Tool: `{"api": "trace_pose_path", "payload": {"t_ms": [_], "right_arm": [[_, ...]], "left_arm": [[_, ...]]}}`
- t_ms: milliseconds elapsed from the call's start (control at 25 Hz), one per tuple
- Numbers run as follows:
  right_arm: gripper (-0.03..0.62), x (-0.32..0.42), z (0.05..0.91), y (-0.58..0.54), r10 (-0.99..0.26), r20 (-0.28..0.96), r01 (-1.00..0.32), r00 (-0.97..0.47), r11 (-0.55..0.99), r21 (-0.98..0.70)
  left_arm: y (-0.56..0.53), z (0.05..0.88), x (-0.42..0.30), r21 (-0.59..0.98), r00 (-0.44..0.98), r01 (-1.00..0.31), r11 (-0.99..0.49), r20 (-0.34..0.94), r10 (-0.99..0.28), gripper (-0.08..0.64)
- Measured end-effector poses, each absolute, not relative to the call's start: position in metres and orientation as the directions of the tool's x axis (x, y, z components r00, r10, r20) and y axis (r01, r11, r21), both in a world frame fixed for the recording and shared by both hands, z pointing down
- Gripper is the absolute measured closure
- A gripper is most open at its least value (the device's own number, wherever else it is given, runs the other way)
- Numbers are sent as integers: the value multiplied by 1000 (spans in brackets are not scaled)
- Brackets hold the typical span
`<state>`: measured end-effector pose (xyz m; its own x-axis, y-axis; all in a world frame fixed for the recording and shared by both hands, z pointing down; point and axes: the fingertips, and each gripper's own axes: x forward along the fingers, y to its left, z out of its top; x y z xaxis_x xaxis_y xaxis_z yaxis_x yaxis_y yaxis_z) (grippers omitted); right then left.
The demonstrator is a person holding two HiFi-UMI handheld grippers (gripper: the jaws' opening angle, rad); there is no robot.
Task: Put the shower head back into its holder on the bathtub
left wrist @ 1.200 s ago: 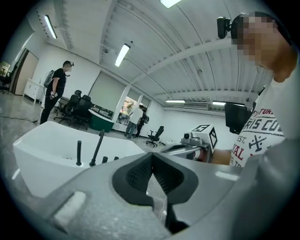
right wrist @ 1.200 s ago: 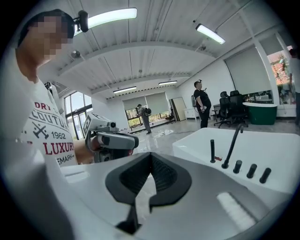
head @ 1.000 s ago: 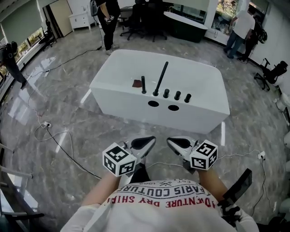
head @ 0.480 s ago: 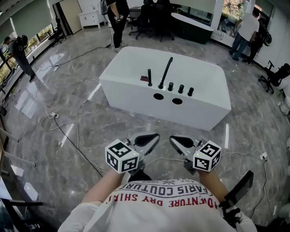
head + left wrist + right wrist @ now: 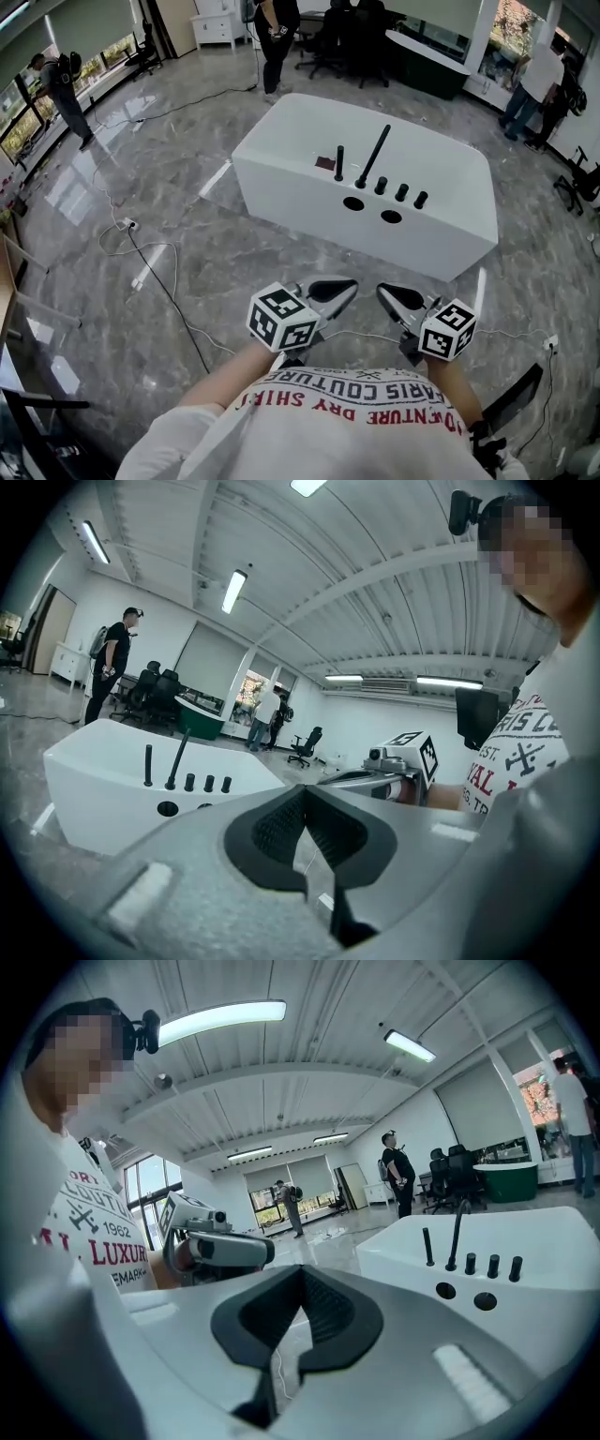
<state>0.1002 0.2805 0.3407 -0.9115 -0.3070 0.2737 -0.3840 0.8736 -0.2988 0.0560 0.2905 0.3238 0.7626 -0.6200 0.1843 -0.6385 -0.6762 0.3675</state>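
One slim black shower head, perhaps

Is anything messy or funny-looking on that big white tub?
Nothing looks spilled or broken. One odd bit: two dark round holes in the tub rim, just in front of the knobs, look empty.
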Motion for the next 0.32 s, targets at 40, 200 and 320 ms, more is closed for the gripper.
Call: {"api": "trace_pose_path", "payload": {"t_ms": [40, 200, 320], "right_arm": [[588, 97, 339, 281, -307, 263, -380, -915, 874, -302], [588, 98, 333, 287, -293, 253, -362, -922, 882, -300], [588, 110, 324, 294, -283, 242, -350, -928, 886, -303]], "left_arm": [[291, 323, 54, 366, 762, -640, -676, 186, -621, 558], [300, 315, 61, 341, 757, -650, -679, 207, -620, 558], [307, 305, 73, 325, 746, -664, -674, 216, -630, 558]]}}
